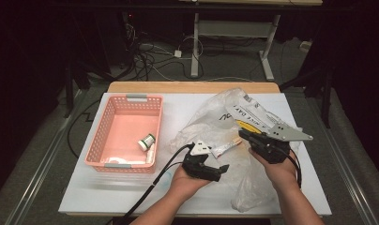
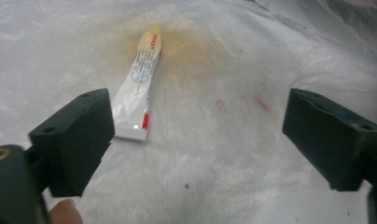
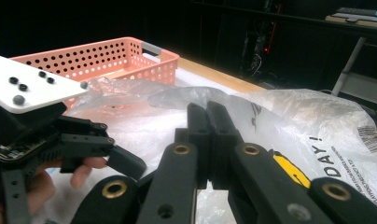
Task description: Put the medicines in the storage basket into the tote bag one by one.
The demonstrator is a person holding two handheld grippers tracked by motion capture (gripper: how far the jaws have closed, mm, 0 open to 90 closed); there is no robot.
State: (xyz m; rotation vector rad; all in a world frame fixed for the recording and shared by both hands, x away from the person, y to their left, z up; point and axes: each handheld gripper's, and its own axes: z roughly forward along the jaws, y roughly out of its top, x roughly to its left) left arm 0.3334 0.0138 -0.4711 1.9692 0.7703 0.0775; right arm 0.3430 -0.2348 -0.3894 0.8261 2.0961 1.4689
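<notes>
Tube of ointment lies inside the plastic bag mid-counter, between the wide-open jaws of my left gripper; my right gripper, shut, pinches the bag. Closing carelessly, I risk catching film with the tube.

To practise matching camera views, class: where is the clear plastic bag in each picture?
High view: plastic bag right of the pink basket.
Left gripper view: plastic bag spreads behind the jaws.
Right gripper view: plastic bag centre to right.
Shared landmark: left gripper.
</notes>
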